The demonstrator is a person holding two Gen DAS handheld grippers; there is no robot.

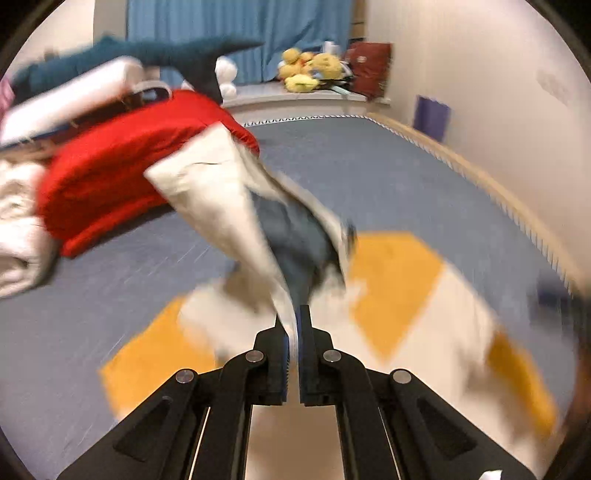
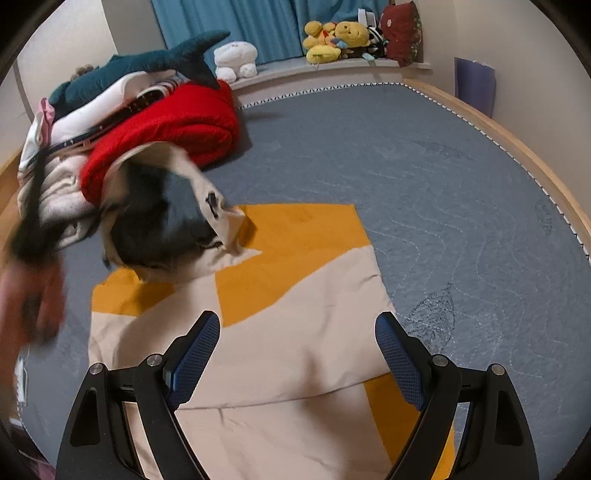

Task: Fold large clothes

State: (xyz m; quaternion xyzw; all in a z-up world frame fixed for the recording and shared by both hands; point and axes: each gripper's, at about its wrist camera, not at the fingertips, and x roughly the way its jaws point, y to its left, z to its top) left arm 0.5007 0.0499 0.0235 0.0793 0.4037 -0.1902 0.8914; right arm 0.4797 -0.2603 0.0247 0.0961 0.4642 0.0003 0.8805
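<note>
Nearby, red bedding (image 2: pixel 177 122), probably a duvet.

Home bedroom. Cues: large bed with a grey-blue quilted mattress cover (image 2: pixel 424 184) and light wood frame (image 2: pixel 517 147); folded red duvet (image 2: pixel 184 122) piled with white bedding (image 1: pixel 22 229) at one end; blue shark plush (image 2: pixel 147 62) on top; yellow stuffed toys (image 2: pixel 332 37) lined on the window ledge; blue curtains (image 2: pixel 229 22) behind; plain cream walls (image 1: pixel 480 74).
</note>
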